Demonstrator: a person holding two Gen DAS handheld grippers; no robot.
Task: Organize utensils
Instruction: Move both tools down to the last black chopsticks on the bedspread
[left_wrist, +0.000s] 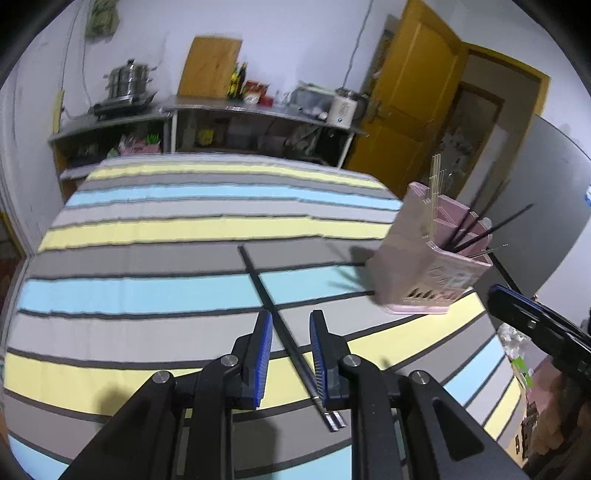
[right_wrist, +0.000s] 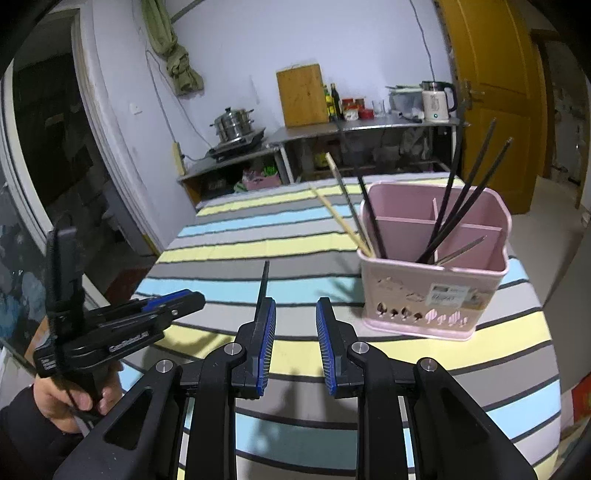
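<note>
A table under a striped cloth (left_wrist: 155, 229) in yellow, light blue and grey bands edged with dark lines fills the middle of both views. On it, at the right of each frame, stands a pink plastic utensil holder (right_wrist: 436, 295), upright, divided into compartments, with cut-out patterns and a sticker on its front wall. Black chopsticks (right_wrist: 461, 206) lean in its right-hand compartments, and pale wooden chopsticks (right_wrist: 345, 218) lean out of its left side; a thin metal one lies low in the front right section.

A pair of black chopsticks (left_wrist: 273, 306) lies flat on the cloth at the centre of the left wrist view, running from the middle of the frame down toward the lower edge. It passes between the blue pads of the left gripper (left_wrist: 291, 332), whose jaws stand apart around it; neither pad visibly presses it, though the lower end lies just beside the right pad. In the right wrist view the same pair shows as a dark tip rising above the left finger of the right gripper (right_wrist: 295, 321), whose jaws are also apart with nothing between them.

Behind the table, in the upper part of both frames, a steel counter (right_wrist: 369, 123) along the white wall carries a stacked steamer pot (right_wrist: 232, 123), a wooden cutting board (right_wrist: 301, 94), bottles and jars, and a white kettle (right_wrist: 436, 101). A yellow-brown door (right_wrist: 498, 85) stands at upper right. A hand (right_wrist: 62, 398) in a dark sleeve grips the left gripper's handle at lower left of the right wrist view.
</note>
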